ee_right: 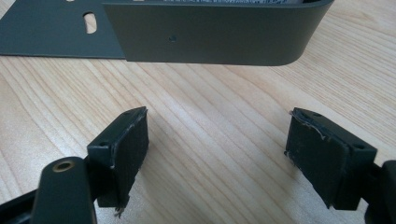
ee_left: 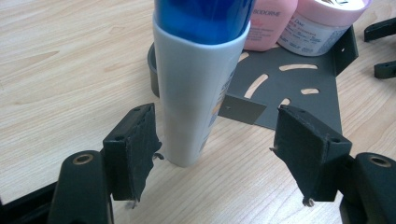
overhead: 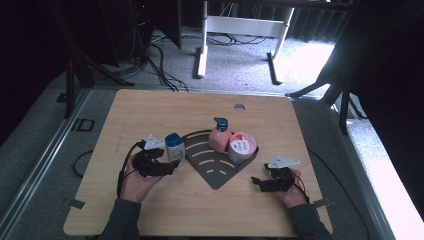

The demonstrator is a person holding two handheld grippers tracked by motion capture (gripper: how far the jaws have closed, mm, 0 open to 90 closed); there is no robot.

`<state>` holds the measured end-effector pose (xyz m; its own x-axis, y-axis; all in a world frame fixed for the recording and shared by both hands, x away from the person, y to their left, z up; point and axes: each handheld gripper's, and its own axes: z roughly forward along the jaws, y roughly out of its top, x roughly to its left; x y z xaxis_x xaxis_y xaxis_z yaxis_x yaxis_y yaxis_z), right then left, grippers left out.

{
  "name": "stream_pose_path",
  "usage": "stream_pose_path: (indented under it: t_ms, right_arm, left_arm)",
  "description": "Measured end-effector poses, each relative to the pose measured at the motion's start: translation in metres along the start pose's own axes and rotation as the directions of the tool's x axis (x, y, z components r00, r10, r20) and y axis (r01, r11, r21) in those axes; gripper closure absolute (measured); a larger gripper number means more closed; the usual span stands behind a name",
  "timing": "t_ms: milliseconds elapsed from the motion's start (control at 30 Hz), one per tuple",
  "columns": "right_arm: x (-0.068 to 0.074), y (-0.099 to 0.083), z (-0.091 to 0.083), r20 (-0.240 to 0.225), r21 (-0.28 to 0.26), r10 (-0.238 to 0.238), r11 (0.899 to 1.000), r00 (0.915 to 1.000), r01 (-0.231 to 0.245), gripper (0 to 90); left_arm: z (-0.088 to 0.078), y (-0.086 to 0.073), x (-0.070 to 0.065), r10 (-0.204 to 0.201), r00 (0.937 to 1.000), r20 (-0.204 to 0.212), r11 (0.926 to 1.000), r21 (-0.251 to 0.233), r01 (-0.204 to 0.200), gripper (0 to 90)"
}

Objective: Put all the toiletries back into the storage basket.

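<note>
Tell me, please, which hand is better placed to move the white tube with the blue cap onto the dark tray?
Probably the left. The left gripper has open jaws with the white tube standing between them, beside the dark tray. The right gripper is open over bare table across the tray.

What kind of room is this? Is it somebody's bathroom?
Probably not a bathroom; it looks like a lab or workshop. A bare wooden table stands on grey carpet with loose cables behind it, dark curtains hang around, and a person holds a tool by a bottle.

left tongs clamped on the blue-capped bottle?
No: in the left gripper view the bottle stands between the open left tongs, with a gap on its right side.
</note>
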<state>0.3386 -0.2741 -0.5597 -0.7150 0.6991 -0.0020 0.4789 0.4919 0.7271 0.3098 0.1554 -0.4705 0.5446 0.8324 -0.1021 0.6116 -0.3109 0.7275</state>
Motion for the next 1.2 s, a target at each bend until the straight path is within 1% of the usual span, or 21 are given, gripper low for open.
stream_pose_path:
  t_ms: [200,333,400,500,600,933,1200]
  right_arm:
    - [0.0,0.0,0.0,0.0,0.0,0.0,1.0,1.0,0.0,20.9]
    - [0.0,0.0,0.0,0.0,0.0,-0.001,1.0,1.0,0.001,20.8]
    - [0.0,0.0,0.0,0.0,0.0,0.0,1.0,1.0,0.0,20.9]
    - [0.0,0.0,0.0,0.0,0.0,0.0,1.0,1.0,0.0,20.8]
    - [0.0,0.0,0.0,0.0,0.0,0.0,1.0,1.0,0.0,20.8]
    - [0.0,0.0,0.0,0.0,0.0,0.001,1.0,1.0,-0.001,20.8]
    - [0.0,0.0,0.0,-0.001,0.0,0.001,1.0,1.0,-0.001,20.7]
  left_arm:
    - [-0.001,0.004,0.0,0.009,0.9999,0.013,0.9999,-0.012,-0.009,28.5]
    - [0.0,0.006,0.0,0.028,0.9996,-0.001,0.9996,-0.006,-0.028,28.4]
    - [0.001,0.007,0.001,0.029,0.9996,-0.006,0.9996,-0.007,-0.029,30.6]
    - [0.003,0.008,0.003,0.028,0.9995,-0.015,0.9996,0.004,-0.028,33.8]
    - [0.005,0.008,0.004,0.032,0.9994,-0.009,0.9994,0.013,-0.032,37.2]
    - [0.006,0.019,0.004,0.053,0.9985,-0.018,0.9983,0.027,-0.052,38.8]
    - [0.008,0.023,0.005,0.08,0.9965,-0.022,0.9954,0.055,-0.079,39.0]
